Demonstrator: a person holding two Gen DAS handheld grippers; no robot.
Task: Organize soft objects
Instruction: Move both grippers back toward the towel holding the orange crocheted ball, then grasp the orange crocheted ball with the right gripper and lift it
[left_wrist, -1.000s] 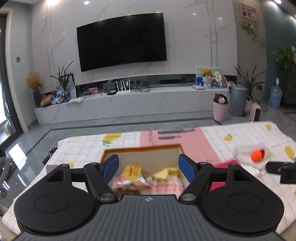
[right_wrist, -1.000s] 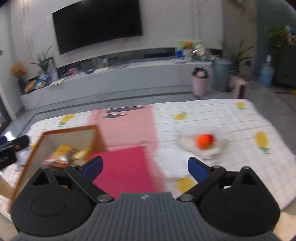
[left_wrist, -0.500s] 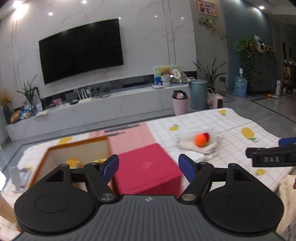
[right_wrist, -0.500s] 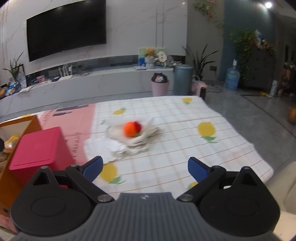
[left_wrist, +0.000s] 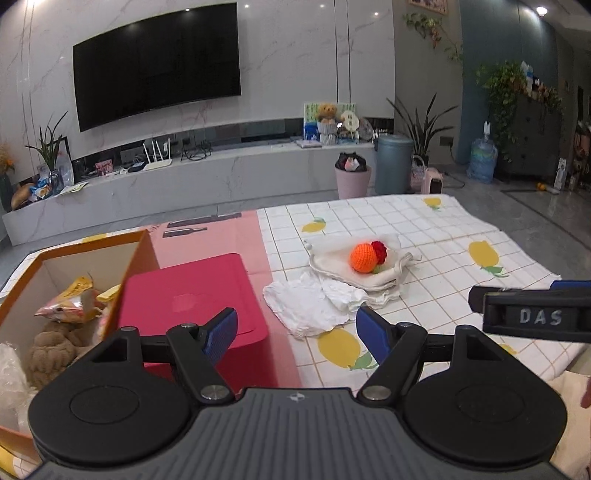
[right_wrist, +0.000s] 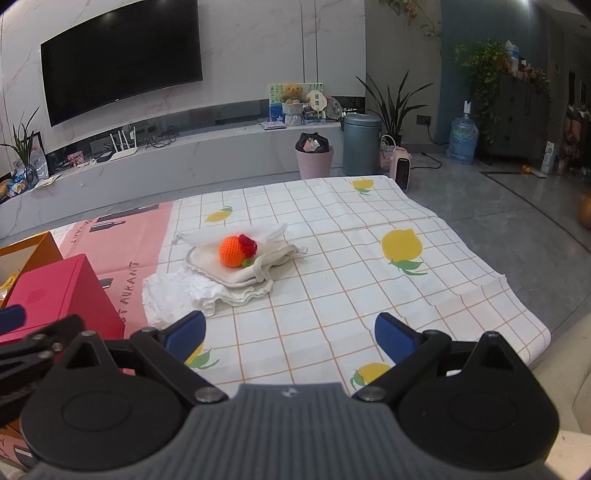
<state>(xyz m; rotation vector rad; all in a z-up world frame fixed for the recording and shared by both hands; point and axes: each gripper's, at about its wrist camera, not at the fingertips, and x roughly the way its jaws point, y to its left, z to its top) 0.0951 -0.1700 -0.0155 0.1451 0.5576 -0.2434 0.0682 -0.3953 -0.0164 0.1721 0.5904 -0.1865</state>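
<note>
Orange crochet ball (left_wrist: 364, 257) w/ red flower (left_wrist: 379, 252) attached, resting on cream pouch (left_wrist: 384, 275), mid tabletop (left_wrist: 461, 236). Pouch overlaps crumpled white cloth (left_wrist: 306, 301) on its near-left side. Further left: red box (left_wrist: 192, 295), touching orange carton (left_wrist: 92, 243) holding snack packets (left_wrist: 70, 299) and brown plush (left_wrist: 51, 347). Left hand-held gripper (left_wrist: 297, 328): released, jaws apart, nothing between, held above tabletop near cloth. Right hand-held gripper (right_wrist: 290, 332): released wide, also holding nothing, near the tabletop's front edge. Lemon-print cover under all items.
</note>
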